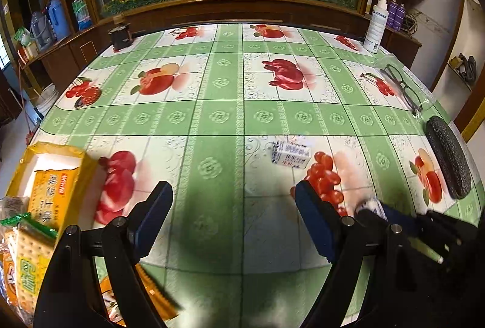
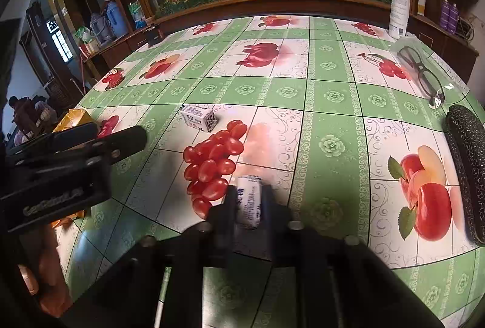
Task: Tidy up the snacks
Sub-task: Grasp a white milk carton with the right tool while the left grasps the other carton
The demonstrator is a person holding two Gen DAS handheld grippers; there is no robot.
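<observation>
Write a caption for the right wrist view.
Right gripper shut on a small white snack pack above the fruit-print tablecloth.

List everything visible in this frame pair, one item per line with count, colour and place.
small candy packet: one, white with blue print, between the right jaws
small candy box: one, white and blue, lying mid-table
snack box: one, yellow, open, left table edge, cracker packs inside
orange snack packet: one, under the left gripper
glasses: one pair, black, right side, on clear wrap
glasses case: one, black, right edge
spray bottle: one, white, far right corner
tablecloth: one, green and white, fruit prints
left gripper: black, jaws open, empty
right gripper: black, jaws shut on the packet
</observation>
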